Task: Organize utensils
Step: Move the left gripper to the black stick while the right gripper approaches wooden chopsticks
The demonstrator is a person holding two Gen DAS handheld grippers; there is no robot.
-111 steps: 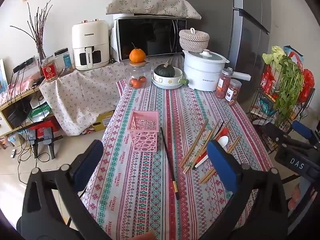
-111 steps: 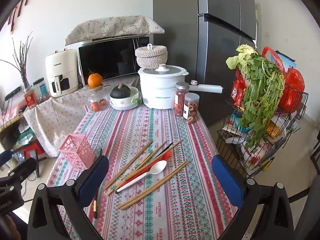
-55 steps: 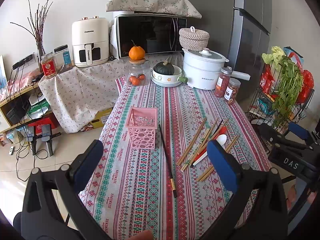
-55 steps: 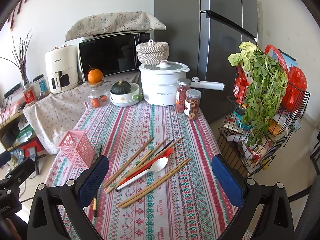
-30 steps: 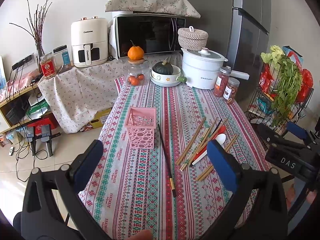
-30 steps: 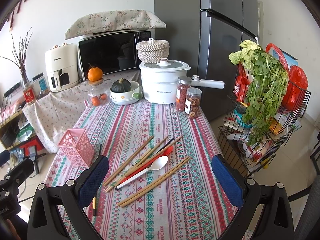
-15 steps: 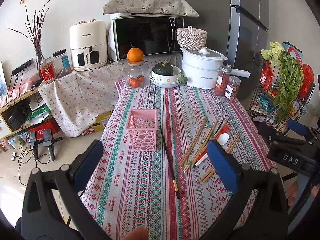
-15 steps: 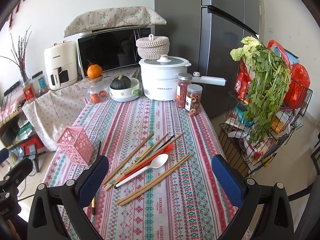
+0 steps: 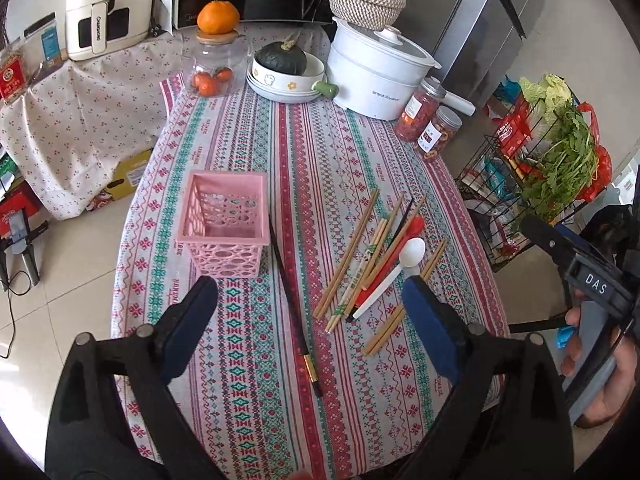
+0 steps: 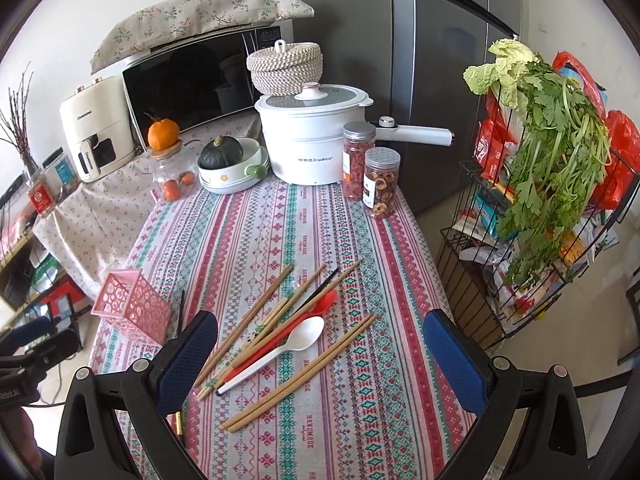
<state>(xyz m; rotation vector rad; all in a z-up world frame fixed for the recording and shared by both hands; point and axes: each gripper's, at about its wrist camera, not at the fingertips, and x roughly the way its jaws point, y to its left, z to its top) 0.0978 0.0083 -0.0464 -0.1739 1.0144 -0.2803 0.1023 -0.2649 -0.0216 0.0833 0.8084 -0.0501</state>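
I read "CHANGHONG" on the cream air fryer (image 9: 102, 12) at upper left, "Royalstar" on the white pot (image 10: 316, 140), and "DAS" on the right gripper's body at the right edge of the left view. My left gripper (image 9: 310, 328) hangs released above the striped tablecloth (image 9: 256, 400), tilted downward. My right gripper (image 10: 320, 360) is spread wide too, empty. The pink basket (image 9: 224, 224) sits mid-left; chopsticks (image 9: 352, 248) and the white spoon (image 9: 390, 276) lie centre-right.
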